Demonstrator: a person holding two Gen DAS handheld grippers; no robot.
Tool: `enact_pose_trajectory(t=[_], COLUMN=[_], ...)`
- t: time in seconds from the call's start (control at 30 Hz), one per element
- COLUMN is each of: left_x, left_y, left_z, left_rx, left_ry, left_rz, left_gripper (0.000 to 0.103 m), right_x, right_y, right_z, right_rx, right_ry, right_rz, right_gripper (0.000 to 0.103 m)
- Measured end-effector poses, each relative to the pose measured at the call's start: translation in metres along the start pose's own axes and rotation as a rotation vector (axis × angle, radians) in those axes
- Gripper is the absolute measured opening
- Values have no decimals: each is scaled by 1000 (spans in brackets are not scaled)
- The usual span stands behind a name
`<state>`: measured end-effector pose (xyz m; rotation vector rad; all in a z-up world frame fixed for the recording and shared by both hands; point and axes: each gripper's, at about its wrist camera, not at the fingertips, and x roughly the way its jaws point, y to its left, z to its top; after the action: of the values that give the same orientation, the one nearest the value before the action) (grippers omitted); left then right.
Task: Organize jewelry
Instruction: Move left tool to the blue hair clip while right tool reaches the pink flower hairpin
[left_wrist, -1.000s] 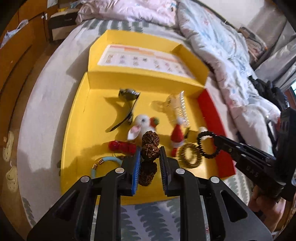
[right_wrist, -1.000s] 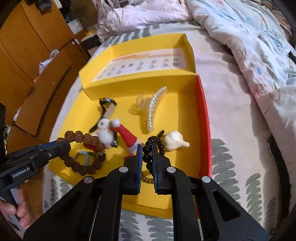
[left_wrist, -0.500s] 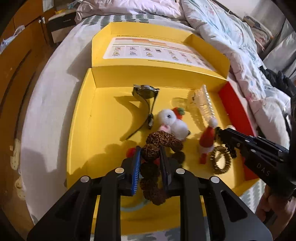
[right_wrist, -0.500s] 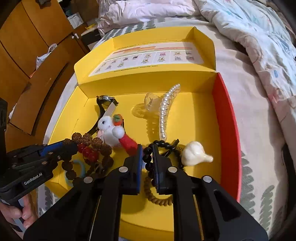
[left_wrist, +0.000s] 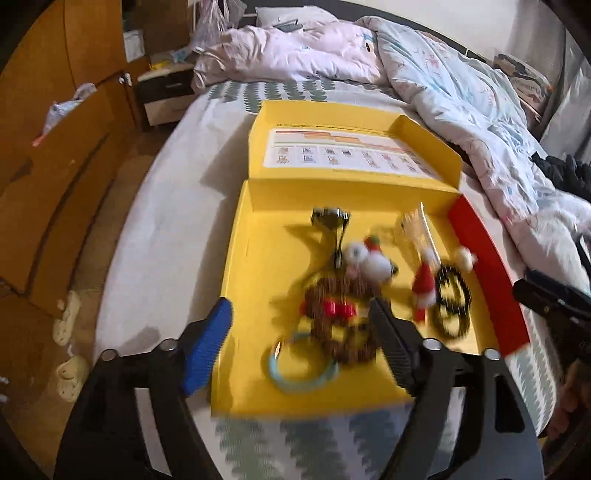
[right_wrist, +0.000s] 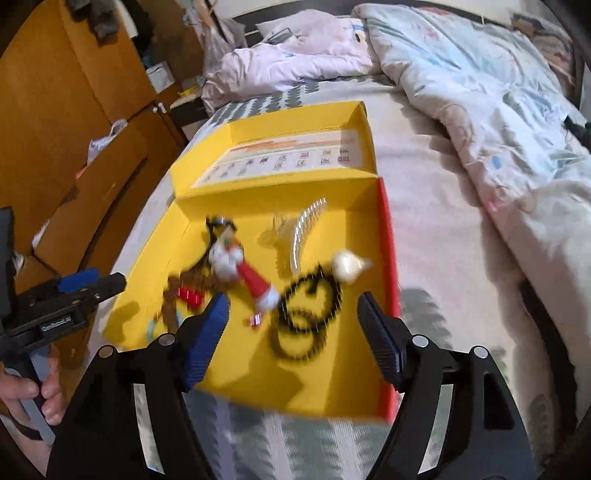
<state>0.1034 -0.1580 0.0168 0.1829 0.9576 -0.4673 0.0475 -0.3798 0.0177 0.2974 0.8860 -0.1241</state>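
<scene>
An open yellow box (left_wrist: 258, 258) lies on the bed and also shows in the right wrist view (right_wrist: 354, 350). A brown seed-bead bracelet (left_wrist: 332, 314) lies in it near the front, over red beads (left_wrist: 338, 309) and a light blue ring (left_wrist: 295, 373). A black bead bracelet (right_wrist: 310, 299) lies in the box to the right, also in the left wrist view (left_wrist: 452, 295). My left gripper (left_wrist: 303, 339) is open and empty above the box's front left. My right gripper (right_wrist: 291, 332) is open and empty above the box's front. Both views are motion-blurred.
The box also holds a watch (left_wrist: 330, 218), a white plush toy (left_wrist: 369, 258), a small Santa figure (left_wrist: 424, 284), a pearl hair clip (right_wrist: 306, 229) and a white shell-like piece (right_wrist: 349, 266). A rumpled duvet (left_wrist: 461, 96) lies right; a wooden wardrobe (right_wrist: 55, 110) stands left.
Both grippers have opened and pulled back and up. The brown bracelet and the black bracelet were let go and now lie in the box.
</scene>
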Motion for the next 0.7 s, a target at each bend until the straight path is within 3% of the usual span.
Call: enact_pose_trajectory(t=[0.2,0.47,0.7], left_x=[-27,-42,-42], left_y=[-15,-24,-23], left_z=[-66,-169,-196], left_rx=[85,117,108], left_ry=[41,150,201], left_rz=[76,126,185], left_gripper=[82,82,82], right_x=[-24,-63,-66], right_y=[14,26,23], right_z=[-57,-149,-201], right_rx=[-123,-155,-97], right_ry=[91,170,242], right_rz=[-84,-111,-105], right_gripper=[75,75,74])
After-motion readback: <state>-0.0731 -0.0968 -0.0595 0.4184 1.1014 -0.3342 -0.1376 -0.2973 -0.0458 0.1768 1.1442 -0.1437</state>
